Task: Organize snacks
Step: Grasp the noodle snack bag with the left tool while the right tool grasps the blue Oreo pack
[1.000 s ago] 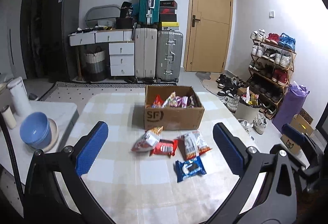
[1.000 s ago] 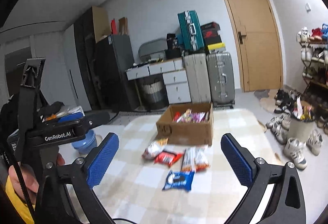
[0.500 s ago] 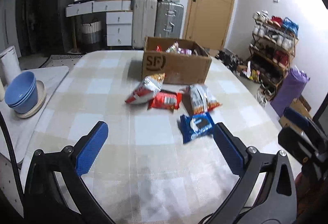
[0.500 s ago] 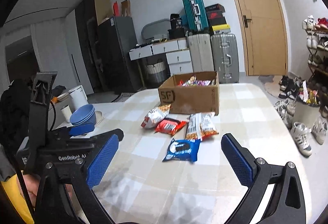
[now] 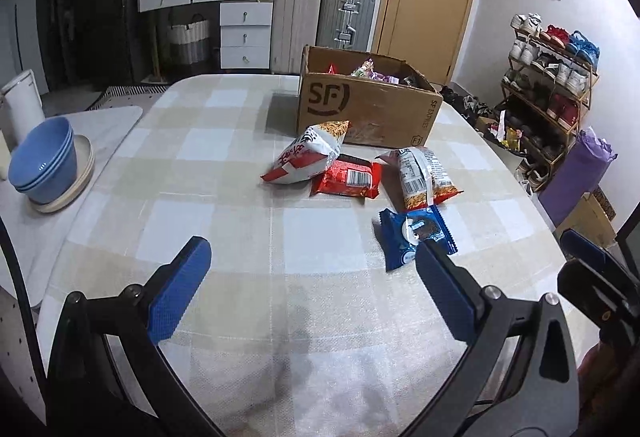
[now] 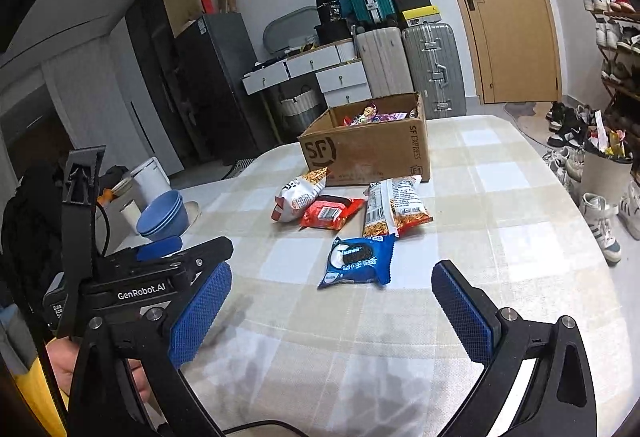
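Observation:
An open cardboard SF box (image 5: 366, 109) (image 6: 368, 151) holding several snacks stands on the checked table. In front of it lie a white-and-red chip bag (image 5: 306, 155) (image 6: 298, 195), a red packet (image 5: 348, 179) (image 6: 330, 212), an orange-and-white snack bag (image 5: 422, 173) (image 6: 394, 207) and a blue cookie packet (image 5: 414, 235) (image 6: 358, 261). My left gripper (image 5: 314, 289) is open and empty, low over the near table. My right gripper (image 6: 332, 311) is open and empty, just short of the blue cookie packet. The left gripper also shows at the left of the right wrist view (image 6: 160, 257).
Stacked blue bowls (image 5: 42, 167) (image 6: 164, 215) on a plate sit on a white side surface at the left, with a white canister (image 5: 22, 99) behind. Suitcases (image 5: 320, 21) and drawers stand behind the table. A shoe rack (image 5: 554, 77) is at the right.
Both grippers have come down and forward toward the table. The snacks and the box now look larger and closer. Nothing on the table has moved.

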Available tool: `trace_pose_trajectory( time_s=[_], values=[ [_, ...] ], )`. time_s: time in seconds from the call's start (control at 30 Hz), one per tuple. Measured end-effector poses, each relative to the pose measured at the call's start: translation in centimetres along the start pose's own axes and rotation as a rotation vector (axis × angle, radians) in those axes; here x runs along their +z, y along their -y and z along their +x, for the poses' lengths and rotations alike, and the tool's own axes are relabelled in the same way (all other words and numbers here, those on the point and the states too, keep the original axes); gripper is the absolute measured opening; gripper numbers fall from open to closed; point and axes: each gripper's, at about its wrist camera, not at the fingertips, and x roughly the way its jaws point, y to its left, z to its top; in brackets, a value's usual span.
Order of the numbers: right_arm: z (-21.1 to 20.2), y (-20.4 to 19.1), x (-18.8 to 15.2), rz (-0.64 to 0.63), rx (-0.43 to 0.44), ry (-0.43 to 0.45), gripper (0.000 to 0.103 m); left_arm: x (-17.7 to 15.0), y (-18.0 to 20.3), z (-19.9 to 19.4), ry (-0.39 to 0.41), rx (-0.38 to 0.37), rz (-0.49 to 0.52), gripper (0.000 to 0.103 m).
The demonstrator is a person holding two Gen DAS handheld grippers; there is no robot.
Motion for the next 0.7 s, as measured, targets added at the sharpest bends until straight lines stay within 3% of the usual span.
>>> trace_pose_trajectory(
  time_s=[0.13,0.3,0.43,0.5,0.6,0.7],
  values=[
    [1.3,0.3,0.2,-0.008,-0.034,-0.027,0.102,0.2,0.4,0.1,-0.005,0.006,0.016,0.102],
    [5.1,1.7,0.8,0.026,-0.116,-0.143,0.102,1.2,0.0,1.4,-0.044,0.025,0.015,0.102],
    [8.9,2.7,1.3,0.051,-0.120,-0.231,0.102,3.3,-1.4,3.1,-0.050,0.024,0.000,0.102],
    [10.8,2.8,1.4,0.041,-0.105,-0.273,0.102,4.9,-2.7,4.2,-0.038,0.063,-0.008,0.102],
    [13.5,2.9,1.4,0.030,-0.104,-0.322,0.102,7.1,-4.3,5.9,-0.050,0.037,-0.032,0.102],
    [15.5,2.9,1.3,0.018,-0.125,-0.363,0.101,8.8,-4.9,8.6,-0.126,-0.019,-0.029,0.102]
  ],
)
